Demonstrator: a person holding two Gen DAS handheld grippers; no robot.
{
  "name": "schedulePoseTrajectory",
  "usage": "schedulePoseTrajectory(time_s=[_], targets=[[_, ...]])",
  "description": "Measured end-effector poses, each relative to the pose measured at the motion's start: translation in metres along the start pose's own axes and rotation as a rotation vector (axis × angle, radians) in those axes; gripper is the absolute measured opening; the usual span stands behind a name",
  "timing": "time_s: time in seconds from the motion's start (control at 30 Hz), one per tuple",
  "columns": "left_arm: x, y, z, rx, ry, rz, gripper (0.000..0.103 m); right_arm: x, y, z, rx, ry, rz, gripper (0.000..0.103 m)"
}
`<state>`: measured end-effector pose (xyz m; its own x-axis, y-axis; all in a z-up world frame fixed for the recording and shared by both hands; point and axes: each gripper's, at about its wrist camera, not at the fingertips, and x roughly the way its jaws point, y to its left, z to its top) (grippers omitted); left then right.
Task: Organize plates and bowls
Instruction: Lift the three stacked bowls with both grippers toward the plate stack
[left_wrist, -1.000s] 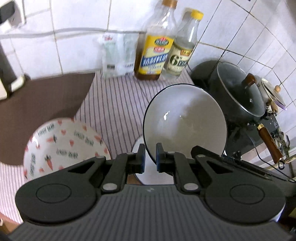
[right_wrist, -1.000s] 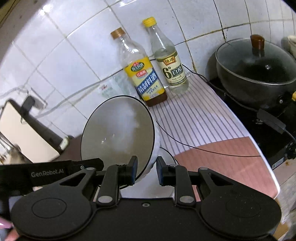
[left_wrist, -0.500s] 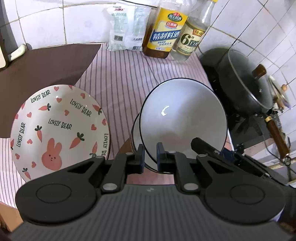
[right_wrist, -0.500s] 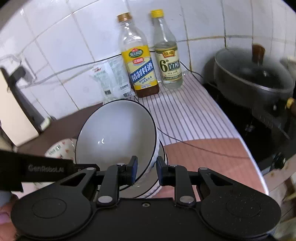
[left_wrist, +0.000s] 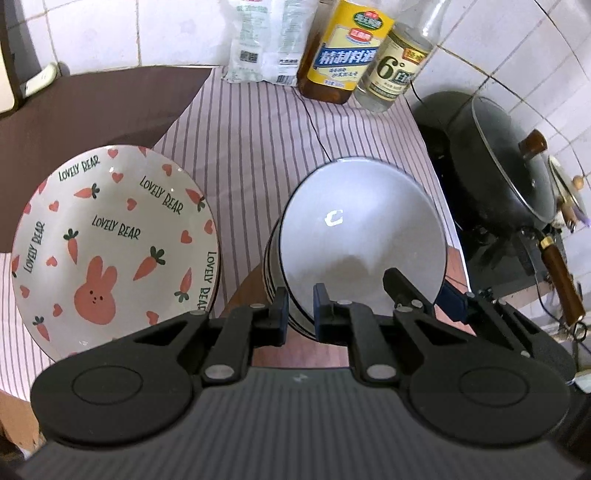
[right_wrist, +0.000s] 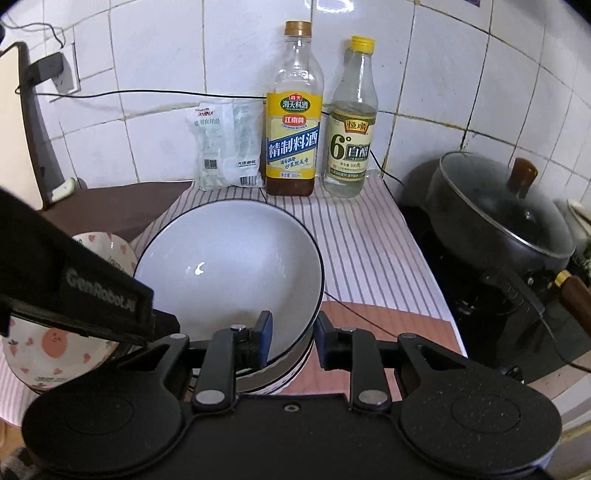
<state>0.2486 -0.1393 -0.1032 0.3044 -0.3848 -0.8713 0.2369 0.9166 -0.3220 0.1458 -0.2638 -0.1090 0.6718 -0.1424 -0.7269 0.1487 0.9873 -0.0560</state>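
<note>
Since a second ago the white bowl (left_wrist: 364, 236) has dropped from tilted-up to nested on the bowl stack (right_wrist: 280, 373), centre frame in both views. Left gripper (left_wrist: 298, 314) is clamped on its near rim, fingers nearly together. Right gripper (right_wrist: 293, 341) straddles the rim's other side, lower centre of its view, jaws opening, pads coming off the rim. Rim sits directly ahead of both; neither has to reach. Left view shows the whole carrot-print plate (left_wrist: 114, 247) at left; right view has it mostly hidden behind the left gripper's body.
</note>
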Motion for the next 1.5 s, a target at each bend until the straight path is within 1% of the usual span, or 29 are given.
schedulePoseTrajectory(time_s=[0.1,0.2,0.33,0.4,0.5,0.6,0.73,0.8,0.87,0.9,0.93,1.0,1.03,1.13,1.23,1.27,1.3,1.37,1.43,1.47,1.5], targets=[[0.001,0.004,0.000,-0.004,-0.004,0.014,0.013,0.004,-0.003,-0.002,0.011,0.013,0.008,0.031],[0.000,0.006,-0.002,-0.014,-0.019,0.000,0.013,0.005,-0.007,-0.004,0.038,0.005,0.027,0.031],[0.000,0.008,-0.006,-0.029,-0.033,-0.002,0.013,0.006,-0.005,-0.006,0.026,0.003,0.012,0.031],[-0.003,0.007,-0.008,-0.028,-0.042,-0.006,0.013,0.002,-0.005,-0.007,0.024,-0.006,0.017,0.031],[-0.009,0.001,-0.012,0.031,-0.053,-0.008,0.014,0.001,-0.008,-0.007,0.022,0.001,-0.002,0.031],[-0.018,-0.001,-0.015,0.046,-0.066,-0.010,0.014,-0.006,-0.014,-0.007,0.052,-0.011,0.029,0.031],[-0.032,-0.001,-0.019,0.055,-0.092,-0.009,0.014,-0.022,-0.013,-0.013,0.014,-0.055,0.037,0.033],[-0.039,0.001,-0.023,0.062,-0.111,-0.010,0.014,-0.030,-0.015,-0.019,0.003,-0.067,0.060,0.035],[-0.046,0.003,-0.029,0.077,-0.133,-0.009,0.014,-0.036,-0.022,-0.020,0.038,-0.023,0.118,0.035],[-0.048,0.004,-0.033,0.101,-0.139,-0.005,0.014,-0.038,-0.027,-0.020,0.061,-0.006,0.151,0.035],[-0.049,0.005,-0.037,0.124,-0.149,0.007,0.014,-0.043,-0.032,-0.021,0.079,-0.004,0.186,0.035],[-0.054,0.009,-0.047,0.146,-0.180,0.025,0.014,-0.053,-0.039,-0.022,0.089,-0.023,0.223,0.036],[-0.056,0.010,-0.051,0.155,-0.193,0.015,0.014,-0.057,-0.042,-0.023,0.091,-0.032,0.236,0.036],[-0.063,0.014,-0.063,0.166,-0.231,-0.022,0.014,-0.067,-0.049,-0.026,0.081,-0.062,0.279,0.043],[-0.066,0.017,-0.070,0.160,-0.267,-0.058,0.017,-0.068,-0.050,-0.032,0.036,-0.087,0.271,0.045],[-0.067,0.017,-0.072,0.156,-0.279,-0.069,0.018,-0.065,-0.049,-0.035,0.020,-0.087,0.269,0.049],[-0.067,0.017,-0.074,0.148,-0.288,-0.081,0.019,-0.061,-0.049,-0.038,0.007,-0.078,0.260,0.054],[-0.063,0.016,-0.076,0.105,-0.287,-0.095,0.023,-0.050,-0.046,-0.043,-0.029,-0.059,0.228,0.055],[-0.056,0.014,-0.075,0.067,-0.265,-0.093,0.026,-0.040,-0.041,-0.048,-0.085,-0.052,0.180,0.056],[-0.054,0.012,-0.075,0.073,-0.264,-0.098,0.030,-0.035,-0.039,-0.052,-0.113,-0.057,0.171,0.056],[-0.053,0.011,-0.075,0.075,-0.268,-0.099,0.037,-0.032,-0.038,-0.055,-0.133,-0.065,0.180,0.058]])
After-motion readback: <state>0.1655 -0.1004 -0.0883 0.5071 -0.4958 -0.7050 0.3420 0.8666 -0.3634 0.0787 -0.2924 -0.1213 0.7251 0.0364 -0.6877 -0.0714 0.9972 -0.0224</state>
